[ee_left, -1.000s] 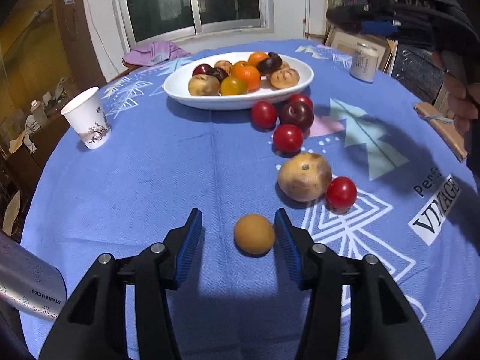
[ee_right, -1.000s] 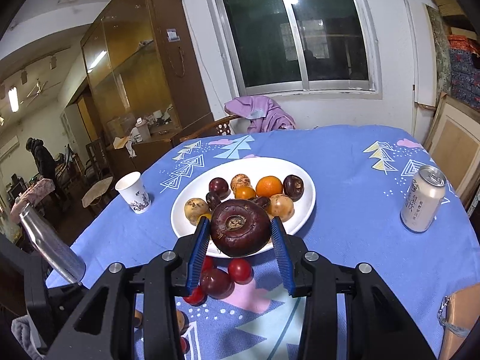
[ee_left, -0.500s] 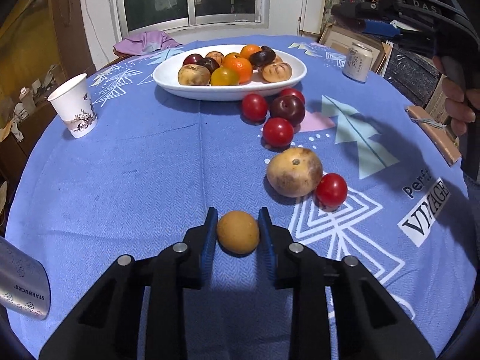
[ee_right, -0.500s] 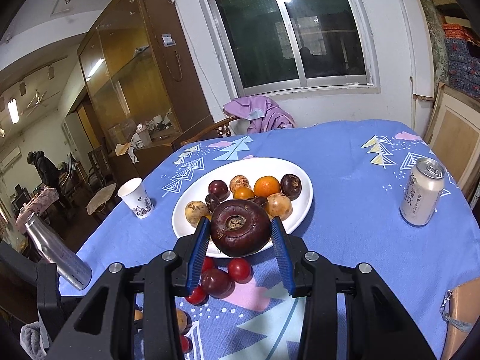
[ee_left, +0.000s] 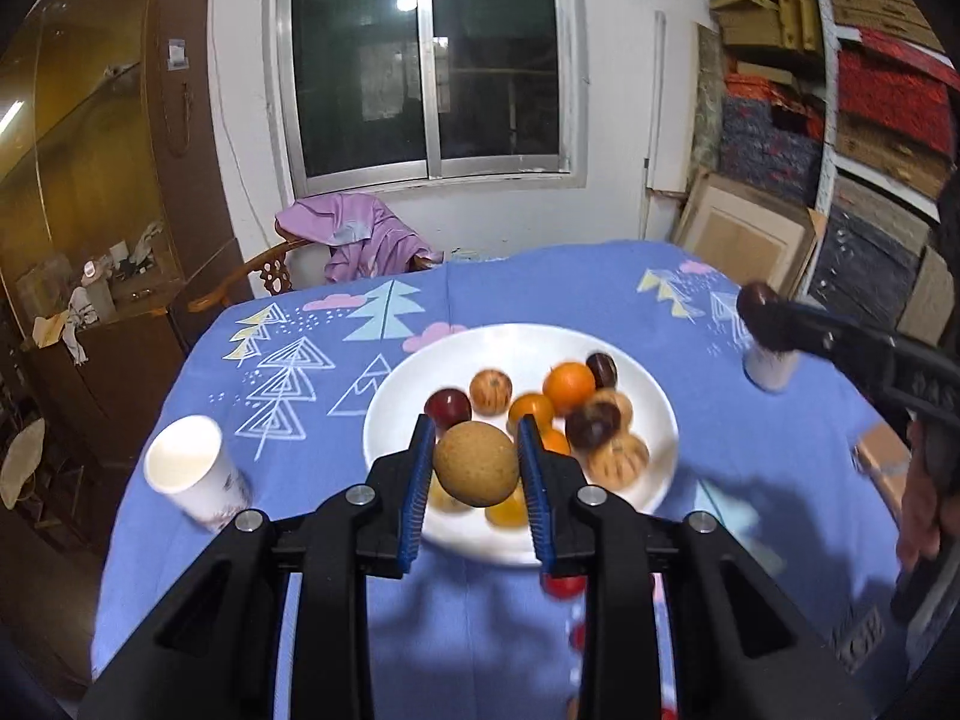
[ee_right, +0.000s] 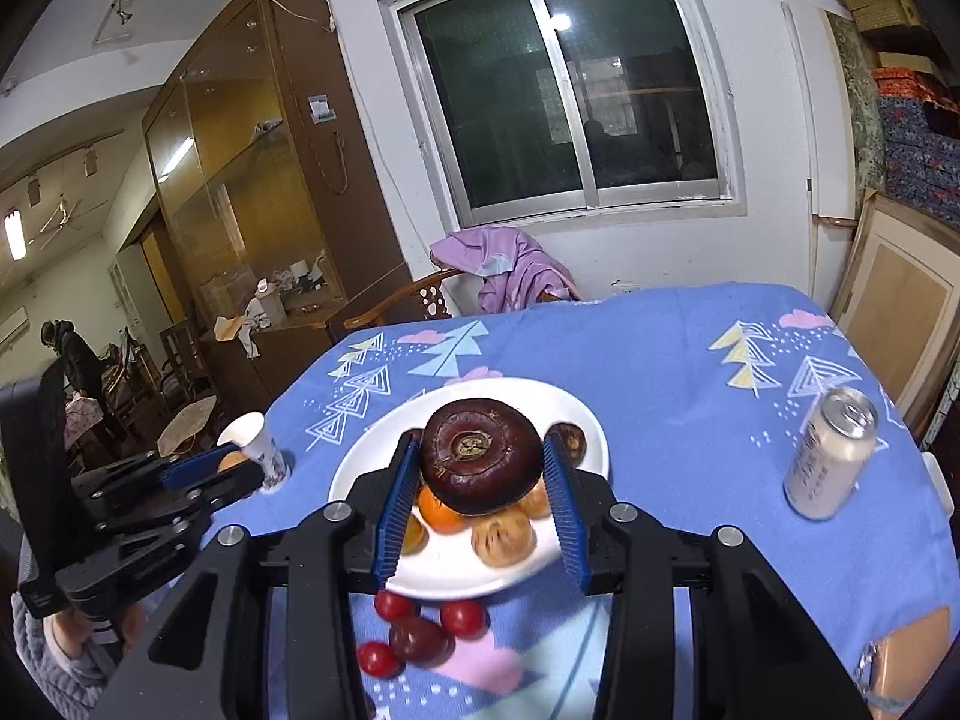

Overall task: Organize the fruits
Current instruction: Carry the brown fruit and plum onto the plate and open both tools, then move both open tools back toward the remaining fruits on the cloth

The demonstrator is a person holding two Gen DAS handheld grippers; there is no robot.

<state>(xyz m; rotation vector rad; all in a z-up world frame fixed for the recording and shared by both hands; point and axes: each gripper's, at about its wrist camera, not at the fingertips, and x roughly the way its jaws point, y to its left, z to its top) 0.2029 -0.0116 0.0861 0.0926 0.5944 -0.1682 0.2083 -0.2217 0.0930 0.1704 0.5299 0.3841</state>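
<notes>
My left gripper [ee_left: 477, 468] is shut on a small round tan-orange fruit [ee_left: 476, 463] and holds it in the air above the near edge of the white plate [ee_left: 651, 408]. The plate holds several oranges, dark plums and tan fruits. My right gripper [ee_right: 480, 471] is shut on a big dark maroon fruit [ee_right: 480, 455] and holds it above the same plate [ee_right: 360, 462]. The right gripper also shows at the right of the left wrist view [ee_left: 765, 318]. Red tomatoes and a dark plum [ee_right: 418, 638] lie on the blue cloth in front of the plate.
A white paper cup [ee_left: 192, 477] stands left of the plate. A drink can [ee_right: 831, 453] stands at the right. A tan flat object [ee_right: 906, 654] lies at the near right. A chair with a purple cloth [ee_left: 360, 237] stands behind the table.
My left gripper closed on the tan-orange fruit on the cloth, lifted it and carried it over the plate's near edge. My right gripper kept the dark fruit and moved closer over the plate.
</notes>
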